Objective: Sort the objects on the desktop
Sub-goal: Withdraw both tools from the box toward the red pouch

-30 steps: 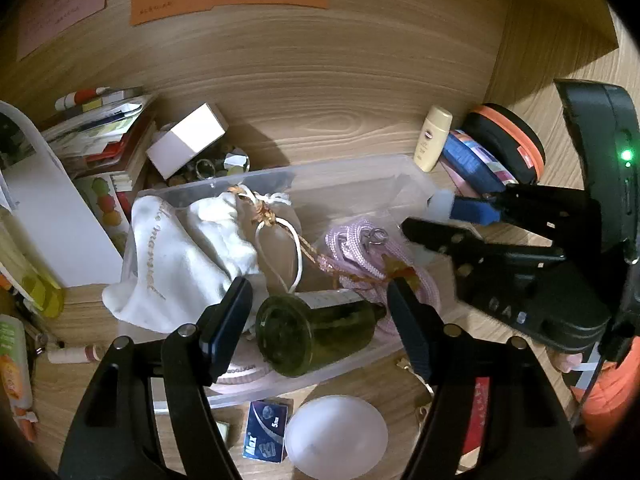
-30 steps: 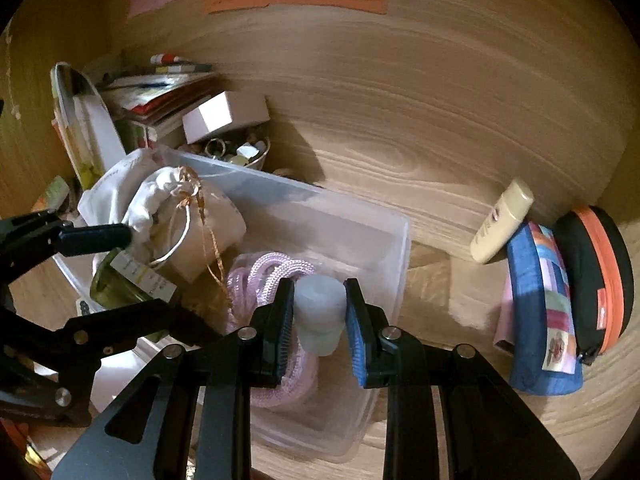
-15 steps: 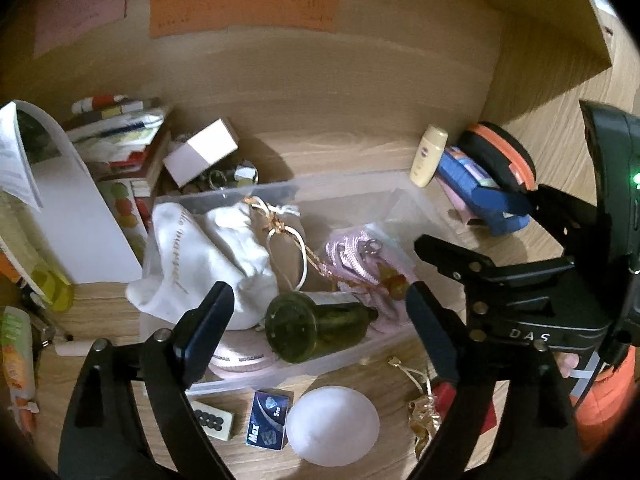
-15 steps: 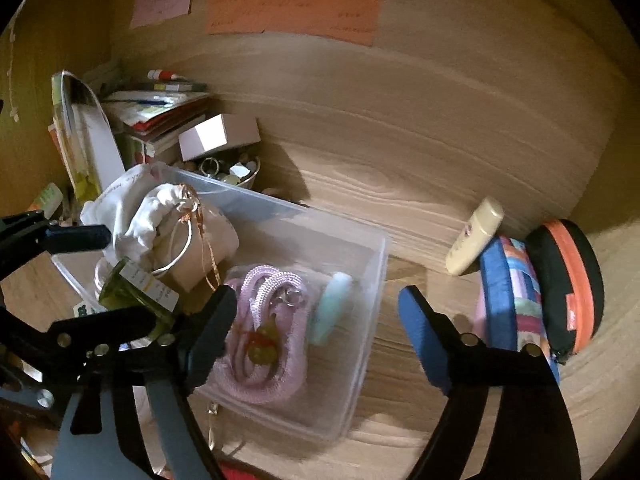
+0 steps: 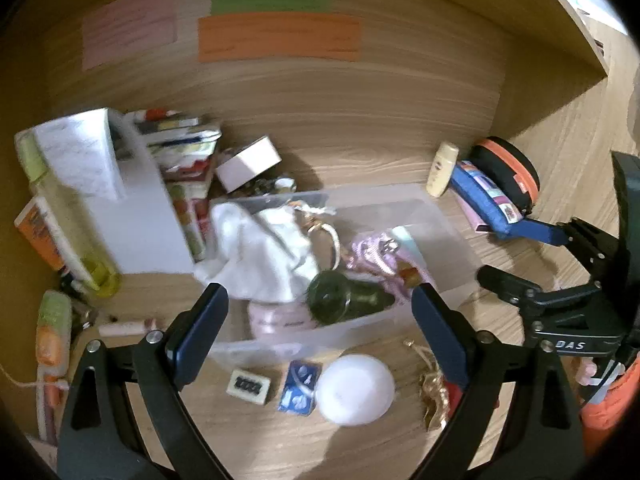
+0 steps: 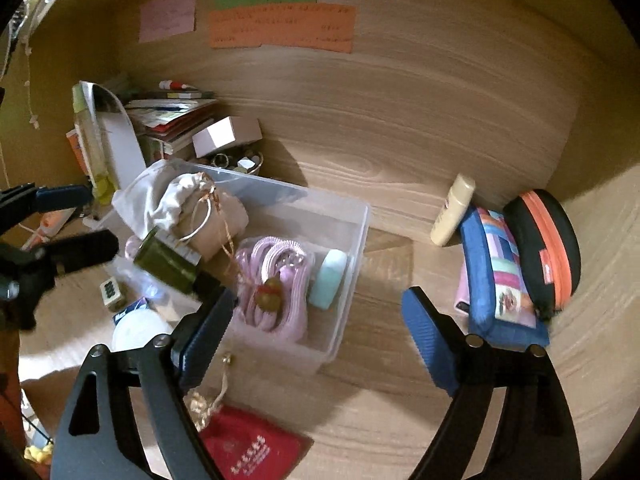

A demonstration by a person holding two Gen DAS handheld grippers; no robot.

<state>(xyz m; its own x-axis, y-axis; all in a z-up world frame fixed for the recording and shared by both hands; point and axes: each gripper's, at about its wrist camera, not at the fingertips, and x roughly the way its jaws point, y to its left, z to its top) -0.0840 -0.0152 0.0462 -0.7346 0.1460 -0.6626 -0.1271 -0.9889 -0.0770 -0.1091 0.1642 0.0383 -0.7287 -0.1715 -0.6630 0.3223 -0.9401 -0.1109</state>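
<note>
A clear plastic bin [image 5: 440,216] [image 6: 360,216] sits on the wooden desk. In it lie a dark green bottle [image 5: 344,300] [image 6: 168,264], a coiled pink cord [image 6: 276,280], a pale mint bar [image 6: 328,280] and a white drawstring bag [image 5: 264,252]. My left gripper [image 5: 320,304] hovers above the bin's near edge, over the bottle; its jaws are opening with nothing between them. My right gripper [image 6: 318,300] hangs over the bin's near right corner, its jaws also opening and holding nothing.
In front of the bin lie a white round ball [image 5: 354,388], a small blue box [image 5: 300,388], a gold ornament [image 5: 432,396] and a red pouch [image 6: 252,448]. A cream tube [image 6: 452,208], a blue pencil case [image 6: 500,280] and a black-orange case [image 6: 548,244] stand right; books [image 6: 168,120] back left.
The right gripper let go of the mint bar, which now lies in the bin. The left jaws widened off the green bottle. Both grippers pulled back and up from the bin.
</note>
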